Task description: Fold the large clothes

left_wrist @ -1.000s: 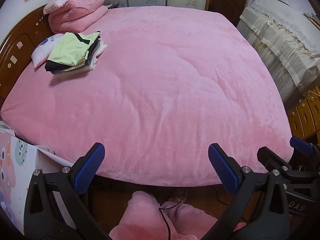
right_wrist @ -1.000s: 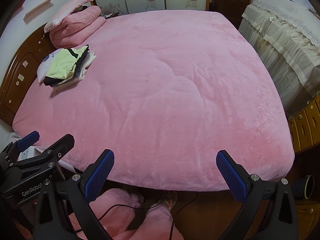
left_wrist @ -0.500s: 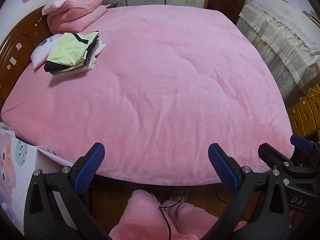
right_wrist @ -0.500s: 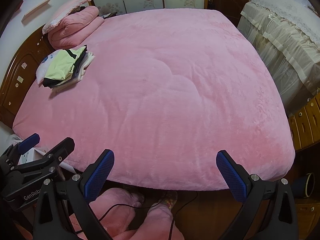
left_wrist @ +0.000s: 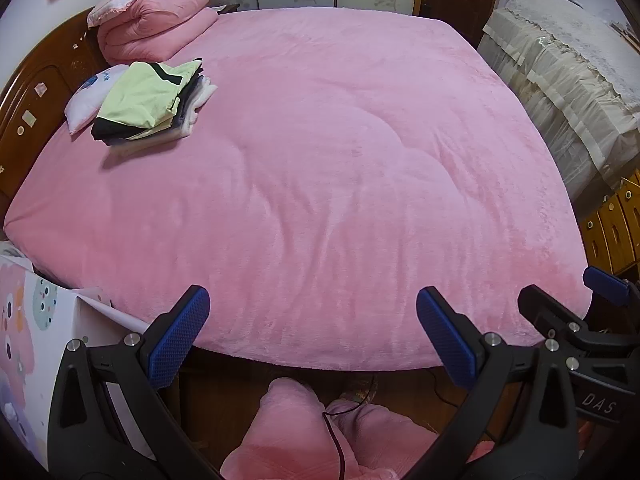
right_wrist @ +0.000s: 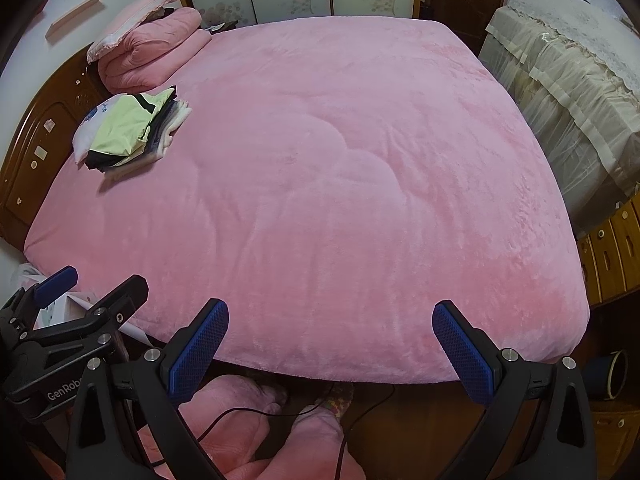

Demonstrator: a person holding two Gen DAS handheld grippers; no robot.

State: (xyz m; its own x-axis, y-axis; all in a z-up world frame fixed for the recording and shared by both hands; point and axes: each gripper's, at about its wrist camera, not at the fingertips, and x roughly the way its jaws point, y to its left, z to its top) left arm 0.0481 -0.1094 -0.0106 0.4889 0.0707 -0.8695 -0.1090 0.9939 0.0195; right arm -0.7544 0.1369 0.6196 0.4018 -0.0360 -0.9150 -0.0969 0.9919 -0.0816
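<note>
A rolled pink quilt sits at the upper left by the dark wooden headboard. A lace-covered cabinet fills the upper right, wooden drawers below it.

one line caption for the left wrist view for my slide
Open left gripper hovers at the edge of a pink bed, folded clothes stacked near the headboard.
</note>
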